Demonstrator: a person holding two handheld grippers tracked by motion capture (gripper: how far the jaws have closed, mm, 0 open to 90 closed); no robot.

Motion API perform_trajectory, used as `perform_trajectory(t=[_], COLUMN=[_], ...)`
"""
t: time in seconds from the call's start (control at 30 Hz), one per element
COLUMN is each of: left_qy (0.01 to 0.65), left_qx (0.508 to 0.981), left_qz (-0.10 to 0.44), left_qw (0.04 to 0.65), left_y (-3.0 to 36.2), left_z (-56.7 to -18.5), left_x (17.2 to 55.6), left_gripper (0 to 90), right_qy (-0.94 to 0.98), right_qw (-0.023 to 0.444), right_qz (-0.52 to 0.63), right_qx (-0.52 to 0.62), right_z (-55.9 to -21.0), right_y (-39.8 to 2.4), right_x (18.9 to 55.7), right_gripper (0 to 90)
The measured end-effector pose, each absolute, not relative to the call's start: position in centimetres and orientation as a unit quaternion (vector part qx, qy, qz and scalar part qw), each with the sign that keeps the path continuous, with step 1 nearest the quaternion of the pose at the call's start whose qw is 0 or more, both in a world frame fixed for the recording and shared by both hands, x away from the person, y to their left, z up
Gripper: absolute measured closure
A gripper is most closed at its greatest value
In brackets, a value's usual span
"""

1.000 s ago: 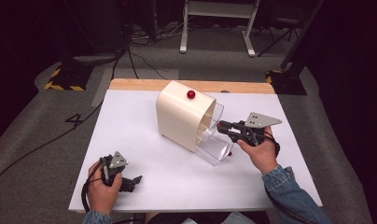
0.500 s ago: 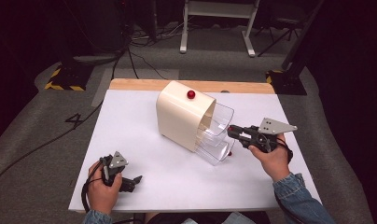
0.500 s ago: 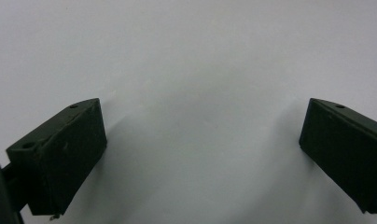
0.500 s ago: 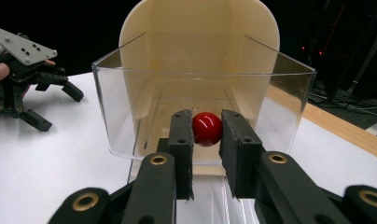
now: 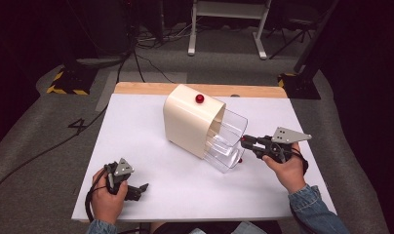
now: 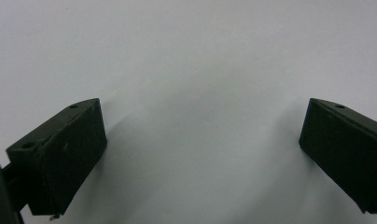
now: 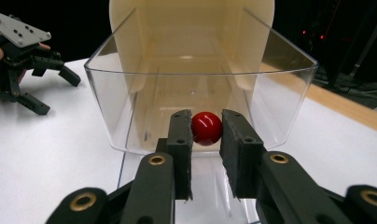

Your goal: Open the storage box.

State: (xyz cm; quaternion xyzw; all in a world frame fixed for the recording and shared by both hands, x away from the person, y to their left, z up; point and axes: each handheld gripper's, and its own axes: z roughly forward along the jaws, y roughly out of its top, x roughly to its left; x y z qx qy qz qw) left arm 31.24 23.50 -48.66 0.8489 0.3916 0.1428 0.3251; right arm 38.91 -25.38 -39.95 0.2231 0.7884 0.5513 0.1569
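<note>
Right gripper view: right tool [image 7: 206,135] clamps the glossy red knob [image 7: 206,128] of the clear drawer [image 7: 107,102].

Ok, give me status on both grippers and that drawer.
Right gripper shut on red knob of clear drawer, which is part-way out of cream housing. Left gripper open, over bare table. Nothing in the way.

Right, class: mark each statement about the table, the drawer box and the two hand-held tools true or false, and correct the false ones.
1. The right tool grips the small red knob of the clear plastic drawer. True.
2. The clear drawer is fully closed inside the cream plastic housing. False: it sticks out.
3. The left tool holds a ball. False: its jaws are open and empty over the white table.
4. A second red knob sits on top of the cream housing. True.
</note>
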Motion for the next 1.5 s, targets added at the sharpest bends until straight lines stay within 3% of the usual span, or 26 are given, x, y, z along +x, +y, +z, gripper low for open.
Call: perform_trajectory(t=[0.1,0.33,1.0,1.5], left_qy=[0.391,0.394,0.392,0.392], left_qx=[0.849,0.847,0.849,0.849], left_qz=[0.144,0.142,0.142,0.142], left_qw=[0.325,0.327,0.325,0.326], left_y=[23.5,23.5,23.5,23.5], left_z=[-48.7,-48.7,-48.7,-48.7], left_x=[31.2,31.2,31.3,31.3], left_gripper=[0.9,0.9,0.9,0.9], right_qy=[0.788,0.795,0.829,0.86], right_qw=[0.153,0.158,0.157,0.146], right_qz=[0.551,0.538,0.473,0.378], right_qx=[0.226,0.23,0.255,0.309], right_z=[-40.2,-40.6,-41.2,-44.7], right_y=[-25.5,-25.6,-28.6,-33.8], right_x=[39.0,39.2,36.9,35.1], right_gripper=[73.3,59.2,36.9,32.7])
